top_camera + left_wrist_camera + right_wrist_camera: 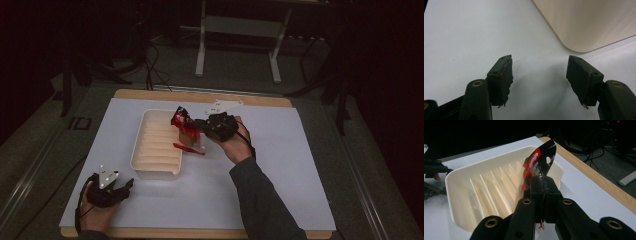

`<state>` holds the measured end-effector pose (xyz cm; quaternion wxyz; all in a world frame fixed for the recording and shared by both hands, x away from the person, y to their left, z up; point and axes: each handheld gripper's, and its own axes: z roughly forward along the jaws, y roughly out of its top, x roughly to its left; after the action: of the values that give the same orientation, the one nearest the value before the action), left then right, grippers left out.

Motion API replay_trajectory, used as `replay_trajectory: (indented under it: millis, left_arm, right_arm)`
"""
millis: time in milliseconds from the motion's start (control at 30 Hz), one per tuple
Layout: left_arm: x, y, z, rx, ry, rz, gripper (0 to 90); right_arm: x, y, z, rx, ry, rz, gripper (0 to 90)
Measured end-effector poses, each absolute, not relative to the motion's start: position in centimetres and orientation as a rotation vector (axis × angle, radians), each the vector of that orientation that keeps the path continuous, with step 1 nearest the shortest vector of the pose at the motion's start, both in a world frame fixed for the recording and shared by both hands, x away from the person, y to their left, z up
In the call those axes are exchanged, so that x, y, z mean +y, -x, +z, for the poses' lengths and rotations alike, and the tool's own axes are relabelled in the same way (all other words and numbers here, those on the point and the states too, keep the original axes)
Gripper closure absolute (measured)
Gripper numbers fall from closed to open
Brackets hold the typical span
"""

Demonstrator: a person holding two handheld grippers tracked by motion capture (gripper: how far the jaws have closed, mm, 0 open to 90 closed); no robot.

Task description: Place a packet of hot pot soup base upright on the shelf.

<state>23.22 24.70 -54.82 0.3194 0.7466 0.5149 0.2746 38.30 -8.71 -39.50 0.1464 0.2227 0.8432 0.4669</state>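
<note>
Now the right claw pinches a red-black packet above the cream tray. Left claw gapes empty on the counter.

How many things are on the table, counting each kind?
White ribbed tray: 1
Red and black packet, pinched in the right hand-held gripper: 1
Hand-held grippers, with the left hand-held gripper open near the tray: 2
Total: 4
</note>
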Motion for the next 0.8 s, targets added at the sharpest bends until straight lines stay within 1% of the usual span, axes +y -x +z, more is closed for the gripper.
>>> replay_trajectory:
  millis: [800]
  left_arm:
    - [24.7,-23.2,-54.8,1.353,-1.963,0.72,37.9]
  right_arm:
    - [-6.5,-39.1,-39.6,2.437,-0.62,1.362,88.7]
